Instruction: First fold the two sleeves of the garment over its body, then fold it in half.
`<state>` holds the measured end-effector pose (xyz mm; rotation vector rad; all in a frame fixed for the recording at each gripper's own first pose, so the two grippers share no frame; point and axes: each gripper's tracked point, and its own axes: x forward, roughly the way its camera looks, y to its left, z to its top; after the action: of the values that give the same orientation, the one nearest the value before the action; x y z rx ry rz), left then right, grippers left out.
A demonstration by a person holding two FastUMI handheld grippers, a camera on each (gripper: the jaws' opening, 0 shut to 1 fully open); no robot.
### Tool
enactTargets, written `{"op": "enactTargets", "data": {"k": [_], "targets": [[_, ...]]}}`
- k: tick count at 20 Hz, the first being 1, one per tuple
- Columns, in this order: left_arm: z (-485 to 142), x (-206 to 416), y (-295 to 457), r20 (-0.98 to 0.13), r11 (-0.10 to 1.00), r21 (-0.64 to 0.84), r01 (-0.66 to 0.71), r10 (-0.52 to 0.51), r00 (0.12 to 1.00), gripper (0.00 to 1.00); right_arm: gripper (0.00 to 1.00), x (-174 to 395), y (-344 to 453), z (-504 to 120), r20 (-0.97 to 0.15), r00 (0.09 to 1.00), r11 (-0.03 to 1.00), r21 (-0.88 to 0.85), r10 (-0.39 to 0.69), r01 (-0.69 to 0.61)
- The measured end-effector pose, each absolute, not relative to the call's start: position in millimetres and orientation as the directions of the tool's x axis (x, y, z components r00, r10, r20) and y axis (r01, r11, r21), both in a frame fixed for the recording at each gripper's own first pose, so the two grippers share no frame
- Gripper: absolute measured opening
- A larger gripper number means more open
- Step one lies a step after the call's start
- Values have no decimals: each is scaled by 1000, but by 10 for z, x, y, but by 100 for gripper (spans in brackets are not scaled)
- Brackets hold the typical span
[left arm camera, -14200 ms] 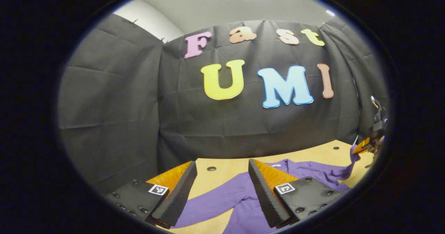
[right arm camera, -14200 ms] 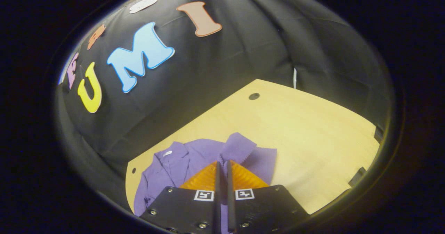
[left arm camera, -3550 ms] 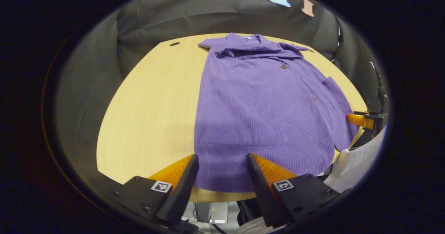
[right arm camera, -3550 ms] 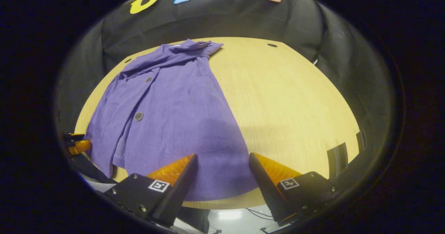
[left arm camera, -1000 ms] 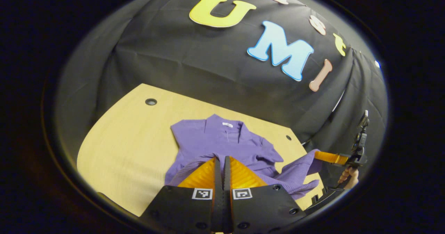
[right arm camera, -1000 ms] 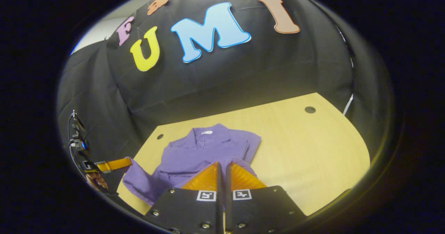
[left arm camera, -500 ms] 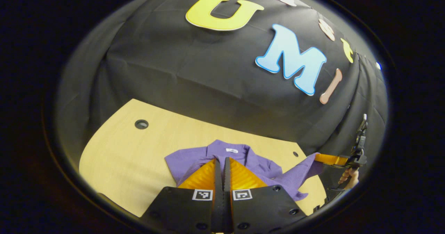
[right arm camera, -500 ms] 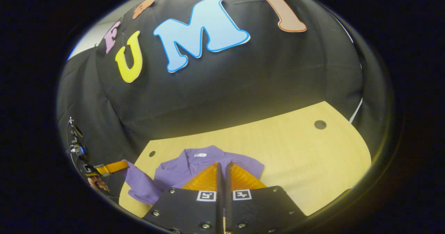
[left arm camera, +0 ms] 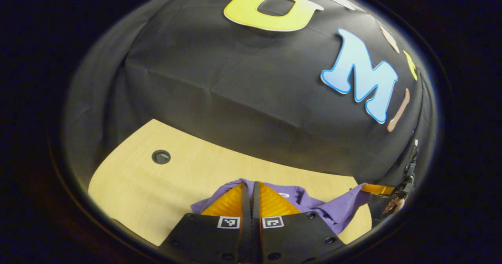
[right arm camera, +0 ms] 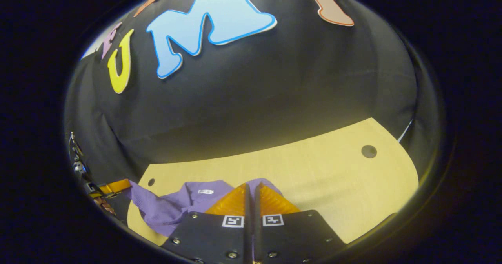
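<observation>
In the left gripper view, the left gripper (left arm camera: 251, 201) sits at 6 o'clock, fingers clamped together on the purple garment's (left arm camera: 313, 207) hem; in the right gripper view, the right gripper (right arm camera: 251, 203) is clamped likewise; the garment (right arm camera: 176, 205) lies just beyond on the tan table (right arm camera: 333, 185), collar toward 12 o'clock; likely halving it; carry both corners level, lay hem at collar, then release.

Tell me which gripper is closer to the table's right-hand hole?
Right. The right gripper holds the shirt near the middle of the table, the hole off to its right; the left gripper is beyond the shirt, at the far left edge.
</observation>
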<state>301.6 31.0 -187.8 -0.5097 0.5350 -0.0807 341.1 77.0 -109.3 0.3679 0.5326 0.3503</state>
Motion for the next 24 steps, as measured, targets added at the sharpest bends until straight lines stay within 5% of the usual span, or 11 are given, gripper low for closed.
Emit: {"op": "enactTargets", "data": {"k": [15, 17, 22, 23, 24], "targets": [[-2379, 3391, 314, -553, 940, -326, -102, -103, 827, 12, 4, 3737, 924, -1467, -523, 801, 948, 266, 292, -173], [-2388, 3366, 266, -562, 941, -327, -92, -116, 819, 13, 12, 3708, 918, -1457, -532, 797, 952, 254, 287, -173], [-2295, 3285, 188, -570, 937, -341, -73, -145, 808, 69, 39, 3652, 861, -1282, -509, 820, 962, 209, 262, -178], [-2248, 3268, 170, -568, 936, -344, -69, -149, 810, 72, 35, 3624, 836, -1225, -500, 826, 962, 204, 260, -179], [-2210, 3253, 167, -566, 940, -335, -69, -142, 812, 78, 44, 3611, 810, -1172, -492, 833, 964, 197, 255, -179]]}}
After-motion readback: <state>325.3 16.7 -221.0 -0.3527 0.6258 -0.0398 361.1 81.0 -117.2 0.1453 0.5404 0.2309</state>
